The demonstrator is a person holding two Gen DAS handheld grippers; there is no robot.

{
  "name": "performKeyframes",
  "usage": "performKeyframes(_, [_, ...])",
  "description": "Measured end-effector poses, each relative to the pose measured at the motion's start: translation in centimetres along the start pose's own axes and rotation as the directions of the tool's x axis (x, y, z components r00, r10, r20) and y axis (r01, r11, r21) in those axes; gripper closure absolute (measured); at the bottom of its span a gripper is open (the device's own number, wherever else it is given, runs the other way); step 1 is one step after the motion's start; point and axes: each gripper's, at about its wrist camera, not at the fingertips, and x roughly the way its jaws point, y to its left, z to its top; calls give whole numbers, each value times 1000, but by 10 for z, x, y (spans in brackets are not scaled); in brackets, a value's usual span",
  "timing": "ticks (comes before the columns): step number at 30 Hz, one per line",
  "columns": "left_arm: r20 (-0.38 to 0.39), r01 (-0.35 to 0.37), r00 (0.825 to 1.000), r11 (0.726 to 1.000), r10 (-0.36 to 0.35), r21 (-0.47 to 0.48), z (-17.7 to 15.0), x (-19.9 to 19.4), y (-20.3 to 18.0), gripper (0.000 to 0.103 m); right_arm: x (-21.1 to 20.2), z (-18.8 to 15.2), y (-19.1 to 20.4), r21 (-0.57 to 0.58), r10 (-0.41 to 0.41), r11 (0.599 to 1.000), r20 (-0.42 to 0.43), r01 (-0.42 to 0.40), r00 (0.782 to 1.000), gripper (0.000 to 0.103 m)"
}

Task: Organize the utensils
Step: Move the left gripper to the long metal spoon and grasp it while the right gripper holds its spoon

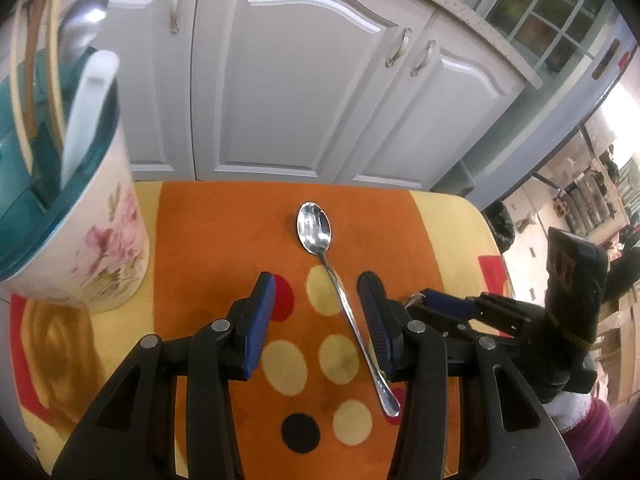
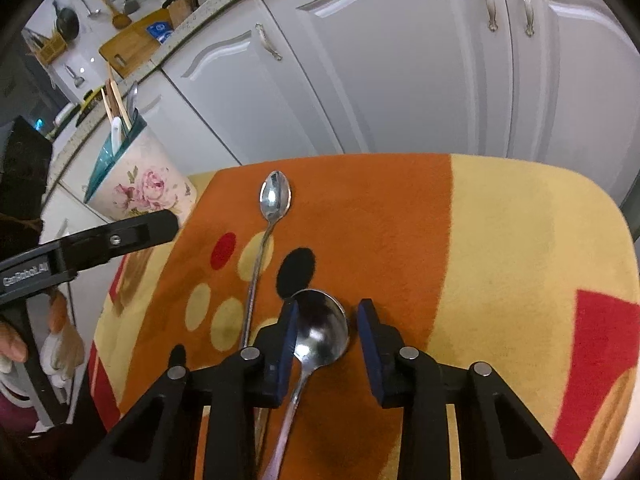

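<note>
A long-handled teaspoon [image 1: 316,228] lies on the orange and yellow spotted cloth [image 1: 216,232]. Its handle runs between the blue pads of my left gripper [image 1: 316,280], nearer the right pad, and the jaws stand open. In the right wrist view a round-bowled spoon [image 2: 322,332] lies between the fingers of my right gripper [image 2: 328,304]. Its bowl is against the left pad, a gap shows at the right pad, and the gripper is open. The teaspoon [image 2: 275,196] lies just to its left. A floral utensil holder [image 1: 108,248] [image 2: 148,188] with a teal insert stands at the cloth's far left, holding chopsticks, a metal spoon and a white spoon.
White cabinet doors [image 1: 304,92] rise just beyond the table's far edge. The right gripper's body [image 1: 568,308] sits close on the right of the left one. The left gripper's black arm [image 2: 100,240] crosses the left side, with a person's hand [image 2: 12,348] below it.
</note>
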Motion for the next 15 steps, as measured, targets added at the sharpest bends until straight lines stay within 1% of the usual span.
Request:
performKeyframes(2, [-5, 3, 1000, 1000, -3, -4, 2, 5, 0, 59, 2, 0, 0, 1, 12, 1000, -2, -12, 1000, 79])
performKeyframes(4, [-12, 3, 1000, 1000, -3, -9, 4, 9, 2, 59, 3, 0, 0, -1, 19, 1000, -6, -19, 1000, 84])
performKeyframes(5, [-14, 5, 1000, 1000, -5, -13, 5, 11, 3, 59, 3, 0, -2, 0, 28, 1000, -9, -28, 1000, 91])
performKeyframes(6, [-16, 6, 1000, 1000, -7, -17, 5, 13, 4, 59, 3, 0, -2, 3, 40, 999, -10, -39, 999, 93])
performKeyframes(10, [-21, -2, 1000, 999, 1, -34, 9, 21, 8, 59, -1, -1, -3, -6, 50, 999, -4, -50, 999, 97])
performKeyframes(15, [-22, -7, 1000, 999, 6, -48, 14, 30, 9, 59, -7, -2, -11, 36, 52, 998, 15, -53, 999, 98])
